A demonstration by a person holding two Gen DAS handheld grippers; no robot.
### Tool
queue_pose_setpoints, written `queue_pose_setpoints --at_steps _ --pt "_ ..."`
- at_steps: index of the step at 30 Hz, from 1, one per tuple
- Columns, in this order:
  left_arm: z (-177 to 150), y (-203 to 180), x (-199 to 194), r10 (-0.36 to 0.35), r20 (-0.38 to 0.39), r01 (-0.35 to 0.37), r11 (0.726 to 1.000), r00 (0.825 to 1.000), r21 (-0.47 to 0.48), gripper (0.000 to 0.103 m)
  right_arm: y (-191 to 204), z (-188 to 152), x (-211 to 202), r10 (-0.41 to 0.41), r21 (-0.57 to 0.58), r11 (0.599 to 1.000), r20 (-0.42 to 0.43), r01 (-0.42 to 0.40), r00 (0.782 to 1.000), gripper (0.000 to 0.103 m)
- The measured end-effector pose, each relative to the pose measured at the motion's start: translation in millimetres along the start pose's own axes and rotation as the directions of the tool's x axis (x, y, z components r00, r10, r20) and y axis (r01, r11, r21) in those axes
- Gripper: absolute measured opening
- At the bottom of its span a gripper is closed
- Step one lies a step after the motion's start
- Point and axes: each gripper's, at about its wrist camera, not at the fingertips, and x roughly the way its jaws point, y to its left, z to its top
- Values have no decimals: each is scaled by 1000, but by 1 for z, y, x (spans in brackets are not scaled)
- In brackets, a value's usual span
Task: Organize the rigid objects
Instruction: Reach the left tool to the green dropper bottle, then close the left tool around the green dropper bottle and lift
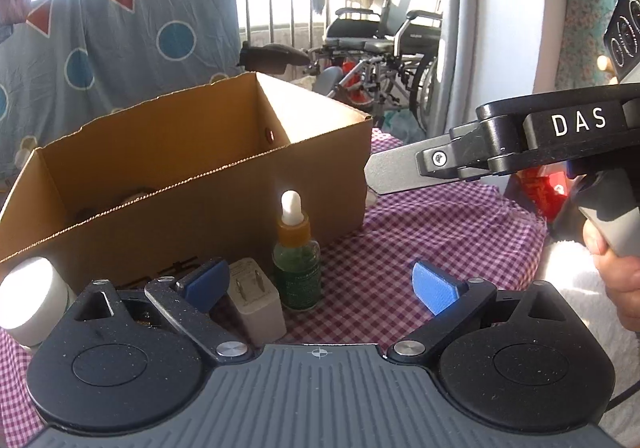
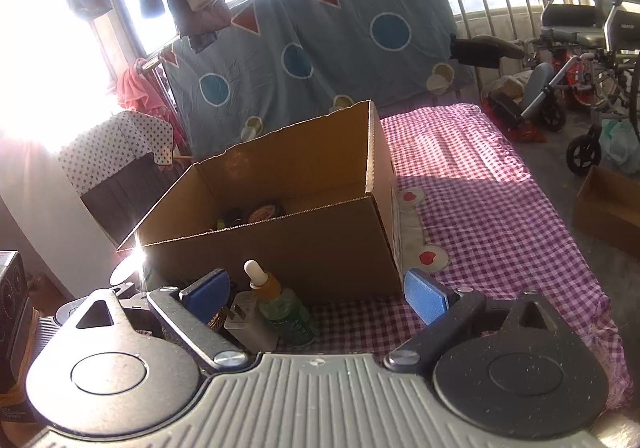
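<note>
A big brown cardboard box with its top open sits on a pink and white checked cloth and fills the middle left of the left wrist view. Right in front of the box, low in the frame, stands a small green glass dropper bottle with an orange neck and a white rubber top — it is upright and just beside a white plug-in charger block with two metal prongs, which is on its left. A white round jar lid shows at the lower left edge. The left gripper has its two blue pads spread wide apart, with nothing between them that it squeezes (the charger and bottle are near its left pad). The right gripper comes in from the right side of that frame, with a hand on its grey handle; from this side I cannot tell how its fingers stand. In the right wrist view the right gripper is wide open too, and it holds nothing. The same bottle and charger sit low in the middle, in front of the box. Some dark things lie inside the box, too hidden to name. A blue sheet with circles and red triangles hangs behind, and a wheelchair stands at the upper right.
</note>
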Motion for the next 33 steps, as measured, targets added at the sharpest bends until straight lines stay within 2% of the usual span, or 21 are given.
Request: queue_pose_setpoints --at_steps 2,4,7,13,18,19,22,24,28,33 --pt "1 -1 4 16 3 -17 1000 1000 23 94 4 1 8 16 -8 1000 -17 -16 1000 82" --pt "3 -1 9 34 6 -34 999 999 42 82 8 2 17 35 -16 999 -35 -35 999 78" --pt "6 -2 13 43 11 -44 997 999 67 73 14 5 28 63 -16 998 -55 -64 997 67" --pt "6 -5 15 40 21 -42 994 999 104 60 26 10 42 112 -33 993 -74 -114 991 57" --pt "7 -4 17 40 12 -41 995 999 89 51 26 9 56 121 -21 992 -111 -124 986 32" --pt "7 -4 17 42 12 -43 995 999 89 45 25 9 58 124 -16 992 -117 -126 985 26" --pt "8 -3 18 50 12 -51 995 999 86 31 23 8 58 126 -8 992 -109 -128 986 24" --pt "9 -3 17 52 19 -53 996 998 72 27 22 8 56 122 -8 992 -104 -123 987 23" --pt "14 -1 17 39 27 -40 999 999 35 21 22 7 50 104 -22 994 -93 -106 990 20" --pt "16 -7 17 10 29 -10 1000 1000 6 20 18 7 38 80 -21 996 -91 -82 993 18"
